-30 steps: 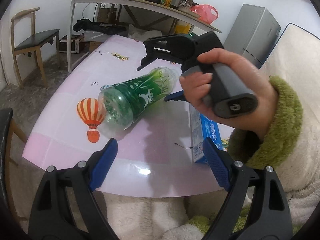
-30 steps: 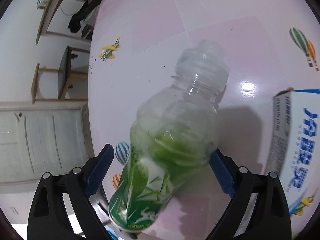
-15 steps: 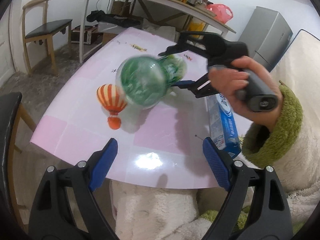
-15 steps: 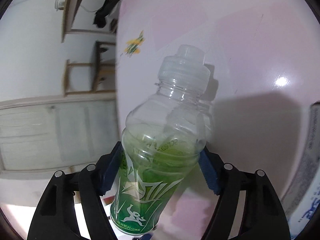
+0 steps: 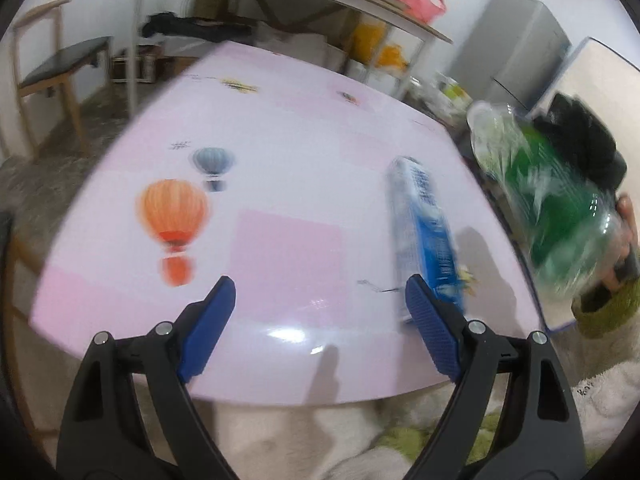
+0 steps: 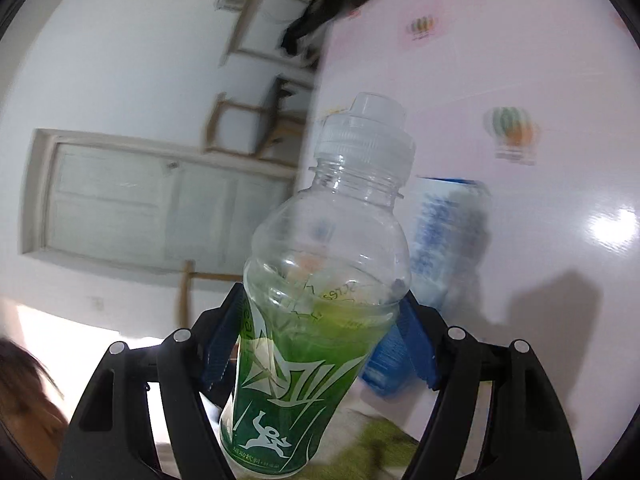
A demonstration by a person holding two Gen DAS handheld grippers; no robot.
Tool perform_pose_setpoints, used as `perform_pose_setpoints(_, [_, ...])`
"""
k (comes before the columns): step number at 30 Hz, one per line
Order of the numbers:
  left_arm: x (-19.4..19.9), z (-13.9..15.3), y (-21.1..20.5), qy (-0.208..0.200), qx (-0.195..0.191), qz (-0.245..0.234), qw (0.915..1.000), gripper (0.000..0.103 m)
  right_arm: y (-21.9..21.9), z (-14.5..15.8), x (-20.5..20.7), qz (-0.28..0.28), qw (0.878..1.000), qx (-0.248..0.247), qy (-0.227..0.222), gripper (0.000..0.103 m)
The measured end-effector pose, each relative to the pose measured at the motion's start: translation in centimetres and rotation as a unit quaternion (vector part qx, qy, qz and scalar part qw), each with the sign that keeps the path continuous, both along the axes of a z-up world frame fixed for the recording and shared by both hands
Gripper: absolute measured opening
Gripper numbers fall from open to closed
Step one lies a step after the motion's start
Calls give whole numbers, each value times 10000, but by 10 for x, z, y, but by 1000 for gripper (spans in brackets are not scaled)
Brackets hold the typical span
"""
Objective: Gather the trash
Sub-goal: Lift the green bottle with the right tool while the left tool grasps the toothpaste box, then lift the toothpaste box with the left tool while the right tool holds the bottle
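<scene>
right gripper (image 6: 320, 336) pinching green bottle (image 6: 316, 320), lifted off pink table (image 5: 280, 184). blue carton (image 5: 428, 232) not yet collected. left gripper (image 5: 320, 312) jaws spread, empty.

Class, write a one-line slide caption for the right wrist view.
Right tongs clamp an empty green-labelled bottle above the pink table, blue carton behind.

Left gripper (image 5: 320, 312), jaws apart and empty, at lower centre over the pink table (image 5: 280, 184). Blue carton (image 5: 428, 228) lies right of centre; blurred green bottle (image 5: 552, 196) at right edge.
</scene>
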State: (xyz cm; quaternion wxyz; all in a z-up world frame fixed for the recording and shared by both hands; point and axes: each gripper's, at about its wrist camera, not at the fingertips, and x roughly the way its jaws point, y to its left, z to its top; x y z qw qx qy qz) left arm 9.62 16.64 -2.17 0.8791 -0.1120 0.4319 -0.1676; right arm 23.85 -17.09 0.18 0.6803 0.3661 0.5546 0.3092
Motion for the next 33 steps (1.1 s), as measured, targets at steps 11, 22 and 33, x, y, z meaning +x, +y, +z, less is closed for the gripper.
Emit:
perform_pose_setpoints(11, [58, -6, -120, 292, 756, -1212, 9893, 83, -42, -27, -36, -416, 9765, -2109, 179, 71])
perform_pose_setpoints(22, [103, -21, -161, 710, 1371, -1034, 9826, 67, -10, -31, -25, -310, 9432, -3299, -248, 73])
perform_pose_setpoints(33, [89, -28, -160, 821, 1333, -1011, 9825, 46, -22, -42, -42, -365, 9519, -3029, -267, 64])
